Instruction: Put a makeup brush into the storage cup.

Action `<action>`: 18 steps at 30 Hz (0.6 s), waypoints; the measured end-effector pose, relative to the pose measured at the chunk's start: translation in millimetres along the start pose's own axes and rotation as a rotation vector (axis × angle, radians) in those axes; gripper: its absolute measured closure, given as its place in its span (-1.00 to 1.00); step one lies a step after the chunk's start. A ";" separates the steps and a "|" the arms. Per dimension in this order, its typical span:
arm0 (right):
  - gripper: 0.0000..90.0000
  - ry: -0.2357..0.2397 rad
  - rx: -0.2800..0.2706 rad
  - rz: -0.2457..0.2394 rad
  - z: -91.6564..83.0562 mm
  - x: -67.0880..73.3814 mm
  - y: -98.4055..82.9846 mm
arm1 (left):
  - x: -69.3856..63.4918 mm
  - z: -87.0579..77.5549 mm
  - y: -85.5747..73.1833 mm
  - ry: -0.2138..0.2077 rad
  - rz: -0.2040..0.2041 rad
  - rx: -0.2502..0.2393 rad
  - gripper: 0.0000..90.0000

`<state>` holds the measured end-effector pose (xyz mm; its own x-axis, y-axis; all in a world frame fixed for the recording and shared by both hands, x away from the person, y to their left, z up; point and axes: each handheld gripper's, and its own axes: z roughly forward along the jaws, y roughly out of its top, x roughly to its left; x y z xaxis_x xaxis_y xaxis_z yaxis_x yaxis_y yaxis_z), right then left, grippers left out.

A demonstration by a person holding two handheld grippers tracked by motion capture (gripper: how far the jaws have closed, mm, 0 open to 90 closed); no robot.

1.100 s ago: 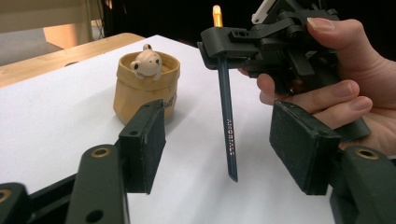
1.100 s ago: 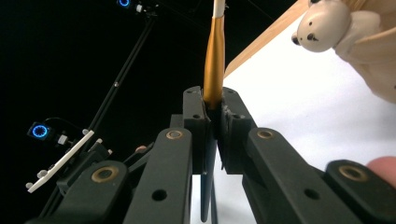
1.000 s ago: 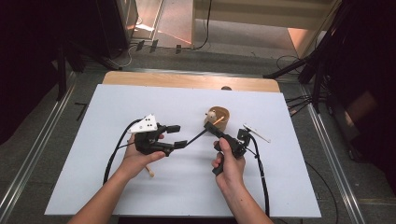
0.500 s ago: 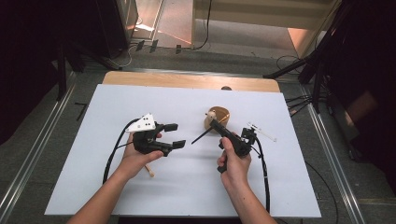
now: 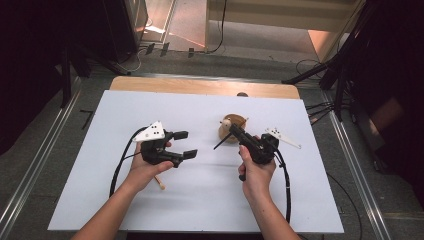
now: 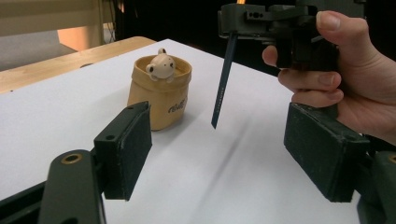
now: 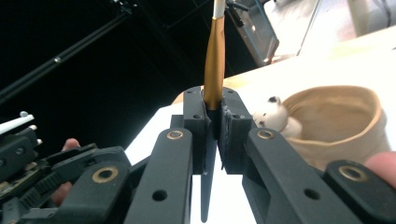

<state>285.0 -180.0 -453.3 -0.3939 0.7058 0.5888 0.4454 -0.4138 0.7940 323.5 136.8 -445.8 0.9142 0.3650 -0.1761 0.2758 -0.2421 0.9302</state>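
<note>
My left gripper (image 5: 184, 145) nearest, jaws just opening, nothing between, freed after handover. My right gripper (image 5: 239, 135) clamps slim paintbrush (image 6: 223, 84), dark handle with gold ferrule, mid-shaft for control. Long axis steep: handle tip down toward white tabletop (image 5: 200, 190), ferrule end up. Beyond, tan pouch-shaped holder with small bear figure (image 6: 161, 91), likely destination.

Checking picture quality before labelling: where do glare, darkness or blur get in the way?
High view: the white table top is evenly lit and the surroundings are dark. Left gripper view: the tan pen pot is sharp, while the near fingers look soft. Right gripper view: the background is black, the table is overexposed, and the pen is slightly blurred.
</note>
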 end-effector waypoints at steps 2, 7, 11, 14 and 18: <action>0.88 -0.014 -0.006 -0.028 -1.0 0.7 2.4 | 0.1 -0.3 0.3 0.009 -0.003 0.002 -0.53; 0.88 -0.036 -0.013 -0.077 -2.6 2.3 6.9 | -0.3 0.3 0.1 0.033 -0.005 0.009 -0.73; 0.87 -0.041 -0.022 -0.113 -4.3 4.2 9.3 | -0.2 0.8 0.0 0.050 -0.014 0.012 -0.84; 0.87 -0.052 -0.021 -0.147 -5.5 6.6 11.2 | 0.9 0.6 0.2 0.080 -0.017 0.015 -0.96; 0.88 -0.071 -0.024 -0.190 -7.0 8.5 14.4 | 2.6 -2.6 0.0 0.107 -0.018 -0.003 -1.00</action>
<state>282.4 -184.0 -435.8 -0.4108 0.8112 0.4162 0.3484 -0.2822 0.8939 325.1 140.0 -445.4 0.8719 0.4636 -0.1578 0.2911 -0.2314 0.9283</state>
